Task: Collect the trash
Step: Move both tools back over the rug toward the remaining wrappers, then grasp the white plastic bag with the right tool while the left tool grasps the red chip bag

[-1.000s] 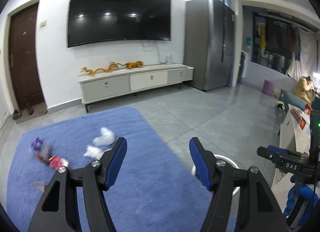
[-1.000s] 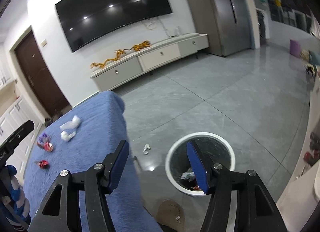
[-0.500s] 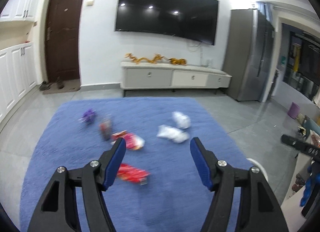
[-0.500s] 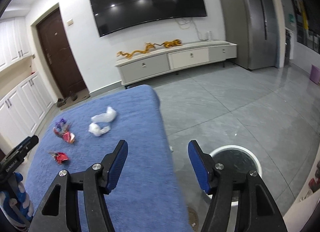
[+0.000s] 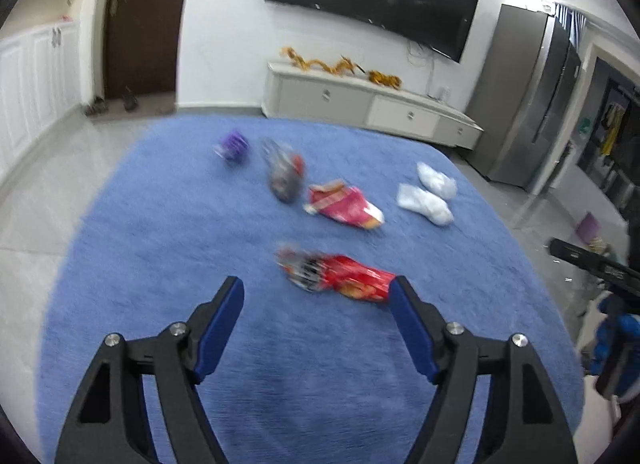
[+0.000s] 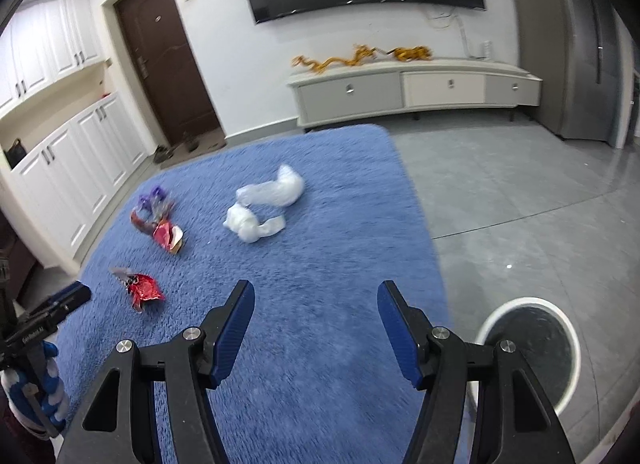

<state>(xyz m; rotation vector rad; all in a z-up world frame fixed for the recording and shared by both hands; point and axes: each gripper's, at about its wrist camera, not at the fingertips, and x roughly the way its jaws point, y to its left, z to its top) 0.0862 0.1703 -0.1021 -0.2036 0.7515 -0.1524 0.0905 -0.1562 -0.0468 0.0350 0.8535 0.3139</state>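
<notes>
Above the blue rug (image 5: 168, 248), both tools gape wide — left tool (image 5: 316, 300) just short of a red wrapper (image 5: 344, 274), right tool (image 6: 316, 310) holding nothing.

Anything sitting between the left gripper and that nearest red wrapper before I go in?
No. In the left wrist view, only bare blue rug lies between the open left gripper and the red wrapper, which is just ahead, near its right finger.
</notes>
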